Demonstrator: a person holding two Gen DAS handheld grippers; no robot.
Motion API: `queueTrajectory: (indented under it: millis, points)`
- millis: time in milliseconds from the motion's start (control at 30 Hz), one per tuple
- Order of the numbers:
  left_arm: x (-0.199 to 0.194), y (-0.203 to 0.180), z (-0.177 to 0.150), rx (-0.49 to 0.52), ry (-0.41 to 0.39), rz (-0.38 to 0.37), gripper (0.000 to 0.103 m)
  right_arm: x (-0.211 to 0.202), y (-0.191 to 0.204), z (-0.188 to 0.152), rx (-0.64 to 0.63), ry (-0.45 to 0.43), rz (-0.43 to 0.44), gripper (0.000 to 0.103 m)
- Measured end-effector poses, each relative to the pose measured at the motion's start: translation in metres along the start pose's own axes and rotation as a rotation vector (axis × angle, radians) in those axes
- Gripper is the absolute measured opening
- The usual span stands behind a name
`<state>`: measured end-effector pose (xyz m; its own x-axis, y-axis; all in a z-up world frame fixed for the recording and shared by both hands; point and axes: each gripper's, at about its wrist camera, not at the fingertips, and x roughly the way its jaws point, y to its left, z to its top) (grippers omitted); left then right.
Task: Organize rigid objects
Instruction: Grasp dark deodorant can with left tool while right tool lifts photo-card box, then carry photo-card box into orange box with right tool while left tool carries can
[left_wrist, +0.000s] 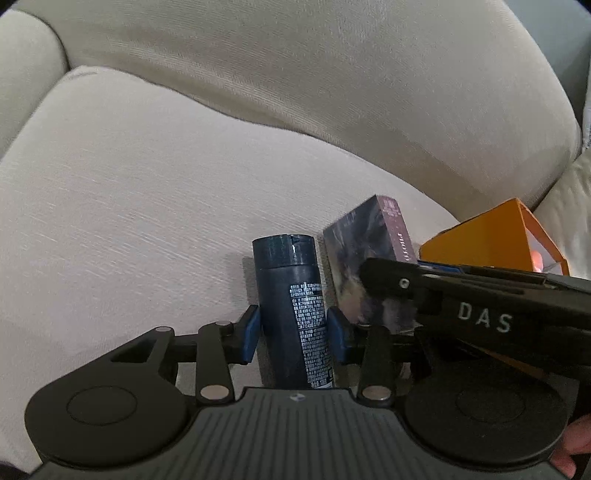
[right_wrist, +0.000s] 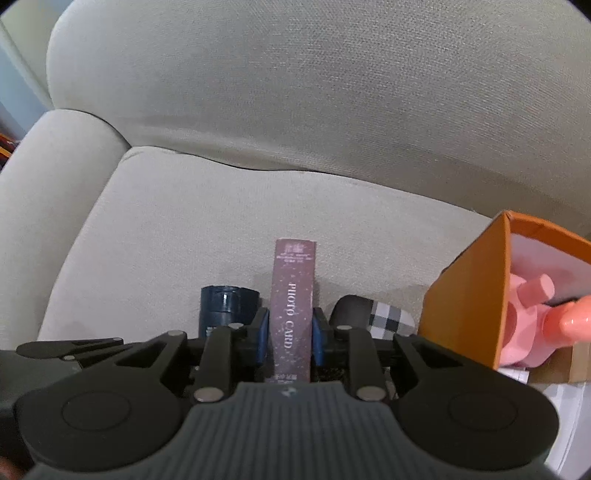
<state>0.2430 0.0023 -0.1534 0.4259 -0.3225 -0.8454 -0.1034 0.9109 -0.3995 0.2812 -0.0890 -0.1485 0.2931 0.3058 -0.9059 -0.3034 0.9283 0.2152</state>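
Beige sofa fabric (left_wrist: 147, 221) is carrying everything here, a soft seat that gives tall things a poor footing. Your left gripper (left_wrist: 293, 338) is bracketing the dark blue bottle (left_wrist: 291, 310), which is standing upright on the cushion; the blue pads are sitting at its sides at 9 and 3 o'clock, seemingly touching, likely to steady it. Your right gripper (right_wrist: 290, 338) is clamping the narrow edges of the photo card box (right_wrist: 293, 306), holding it upright just beside the bottle, at its 3 o'clock. You seem to be lining the two up in a neat row. The orange box (right_wrist: 469, 295) is sitting further off at 3 o'clock with a pink toy (right_wrist: 528, 325) inside. A checked object (right_wrist: 388, 317) is lying between the card box and the orange one.
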Motion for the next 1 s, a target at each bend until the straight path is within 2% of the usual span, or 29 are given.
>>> queueTrajectory:
  millis: [233,433,667,833,1000]
  points:
    - [-0.034,-0.009,-0.01,0.055,-0.064,-0.002,0.042,-0.036,0.005,-0.015,0.02,-0.068,0.014,0.023]
    - [-0.078,-0.022,-0.025,0.09,-0.131,-0.012,0.041,-0.087,0.004,-0.034,0.049,-0.162,0.033,0.023]
    - [-0.134,-0.056,-0.039,0.178,-0.224,-0.038,0.041,-0.163,-0.009,-0.067,0.121,-0.296,0.048,0.023]
    - [-0.166,-0.096,-0.046,0.263,-0.276,-0.126,0.041,-0.206,-0.037,-0.095,0.16,-0.354,-0.004,0.023]
    - [-0.168,-0.141,-0.049,0.341,-0.244,-0.215,0.041,-0.22,-0.082,-0.123,0.238,-0.336,-0.061,0.023]
